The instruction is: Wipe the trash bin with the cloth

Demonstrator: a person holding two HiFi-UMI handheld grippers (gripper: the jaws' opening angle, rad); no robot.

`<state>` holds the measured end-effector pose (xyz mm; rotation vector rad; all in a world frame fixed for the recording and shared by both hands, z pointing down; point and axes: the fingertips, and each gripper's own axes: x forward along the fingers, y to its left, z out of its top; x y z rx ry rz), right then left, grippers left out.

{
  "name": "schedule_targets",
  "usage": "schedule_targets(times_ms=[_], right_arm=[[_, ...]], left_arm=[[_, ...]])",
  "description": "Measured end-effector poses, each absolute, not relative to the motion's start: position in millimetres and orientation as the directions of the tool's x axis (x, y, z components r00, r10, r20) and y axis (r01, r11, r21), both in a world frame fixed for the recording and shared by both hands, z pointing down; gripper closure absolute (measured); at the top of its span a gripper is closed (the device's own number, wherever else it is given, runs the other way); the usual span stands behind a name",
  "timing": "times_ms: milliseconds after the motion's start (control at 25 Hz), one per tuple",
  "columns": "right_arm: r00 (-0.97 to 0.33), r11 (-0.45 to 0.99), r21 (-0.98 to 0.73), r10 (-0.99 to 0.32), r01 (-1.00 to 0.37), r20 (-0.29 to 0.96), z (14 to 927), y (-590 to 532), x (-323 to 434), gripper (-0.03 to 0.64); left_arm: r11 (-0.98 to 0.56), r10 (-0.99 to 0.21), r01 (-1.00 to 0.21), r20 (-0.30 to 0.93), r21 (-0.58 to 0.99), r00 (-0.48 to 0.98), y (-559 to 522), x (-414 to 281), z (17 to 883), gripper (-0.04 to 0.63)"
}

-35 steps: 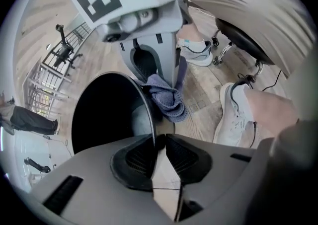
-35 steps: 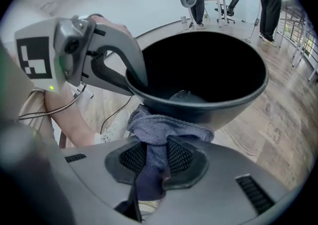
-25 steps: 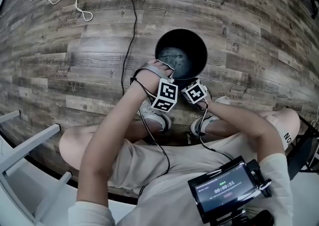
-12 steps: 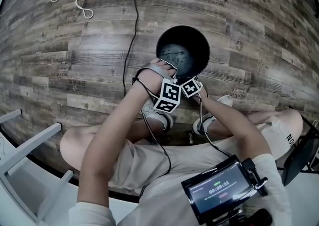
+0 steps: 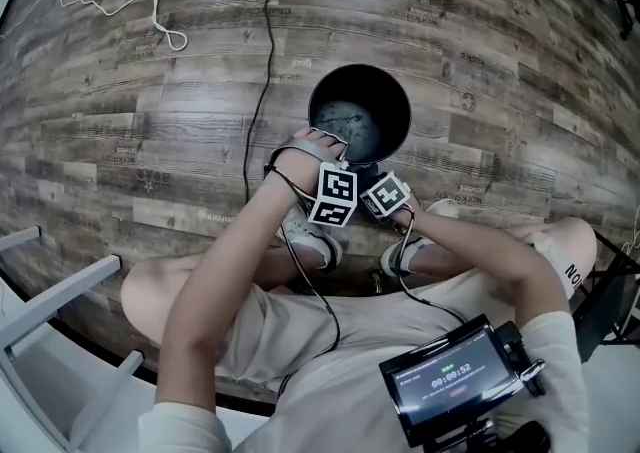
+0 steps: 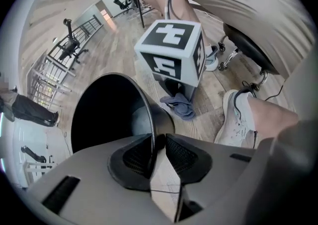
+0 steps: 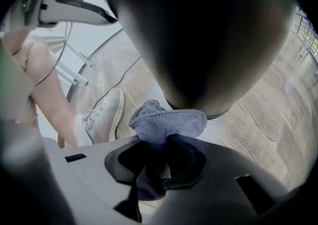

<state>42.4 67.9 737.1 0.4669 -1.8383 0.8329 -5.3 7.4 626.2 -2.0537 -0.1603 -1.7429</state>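
From the head view, the black trash bin (image 5: 360, 111) stands open on the plank floor (image 5: 150, 91), just beyond the person's shoes (image 5: 312, 233). The left tongs (image 5: 338, 153) and right tongs (image 5: 385, 184) meet at its near rim. Their tips are hidden under the marker cubes, and the cloth is out of sight.

In the left gripper view, the left tongs (image 6: 158, 142) pinch the bin's thin rim between their pads, having just eased slightly apart. The bin's foot is cut off.

In the right gripper view, the right tongs (image 7: 161, 152) are clamped on the grey-blue cloth (image 7: 166, 122), which bulges out just beside the bin's blurred lower wall. Whether it touches the wall cannot be told.
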Motion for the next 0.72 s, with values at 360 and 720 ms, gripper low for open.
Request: schedule_targets(times_ms=[360, 720], right_arm=[[-0.509, 0.651, -0.397, 0.019, -0.647, 0.861, 638, 67, 48, 0.528], [-0.580, 0.615, -0.432, -0.052, -0.660, 0.813, 582, 60, 43, 0.528]], left_arm=[[-0.921, -0.163, 0.327, 0.971, -0.214, 0.177, -7, -27, 619, 0.419], [-0.879, -0.223, 0.399, 0.964, -0.262, 0.144, -11, -31, 625, 0.482]])
